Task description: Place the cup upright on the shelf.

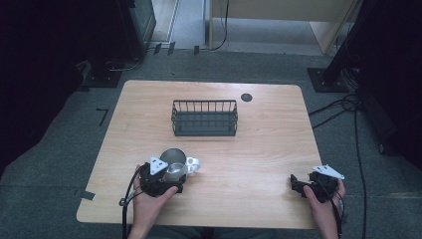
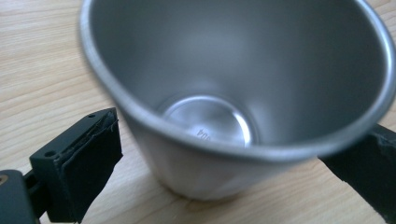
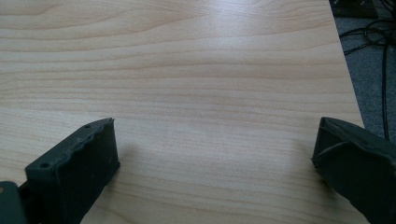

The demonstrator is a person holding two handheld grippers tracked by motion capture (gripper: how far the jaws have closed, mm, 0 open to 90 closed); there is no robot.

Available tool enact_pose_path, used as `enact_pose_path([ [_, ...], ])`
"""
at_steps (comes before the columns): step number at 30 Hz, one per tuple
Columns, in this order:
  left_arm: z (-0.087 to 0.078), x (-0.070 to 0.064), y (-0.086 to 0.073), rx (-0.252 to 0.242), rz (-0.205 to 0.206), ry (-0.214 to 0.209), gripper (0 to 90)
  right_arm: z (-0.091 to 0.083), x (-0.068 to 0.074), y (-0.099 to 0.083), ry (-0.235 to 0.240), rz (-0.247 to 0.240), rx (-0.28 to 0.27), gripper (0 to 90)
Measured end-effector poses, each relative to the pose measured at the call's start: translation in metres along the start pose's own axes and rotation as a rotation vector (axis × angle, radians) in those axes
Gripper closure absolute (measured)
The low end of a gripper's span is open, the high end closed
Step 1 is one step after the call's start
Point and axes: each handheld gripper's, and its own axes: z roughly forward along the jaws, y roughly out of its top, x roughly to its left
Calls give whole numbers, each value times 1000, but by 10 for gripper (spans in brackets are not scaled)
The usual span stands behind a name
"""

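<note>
Light fell evenly from above on the table (image 1: 259, 149), while the room's corners stayed near black. The high view was soft and grainy. Just ahead of the left gripper (image 2: 224, 182) the cup (image 2: 233, 93) rim blurred, its base gleaming. A pale glare crossed the wood beyond the right gripper (image 3: 215, 163).

Cup (image 1: 173, 163) stands on table (image 1: 259, 149) near my front-left edge, between my left gripper (image 1: 166, 185) jaws. Basket (image 1: 204, 118) sits behind it, mid-table. My right gripper (image 1: 297, 185) rests front-right, well apart from both.
</note>
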Motion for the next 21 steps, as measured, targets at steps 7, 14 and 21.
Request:
enact_pose_path([
  [7,7,-4,8,-31,-28,45,53,0,0,0,0,1,-1,0],
  [14,11,-3,12,-30,-23,39,60,0,0,0,5,-5,2,0],
  [21,10,-3,14,-30,6,46,75,0,0,0,6,-4,2,0],
])
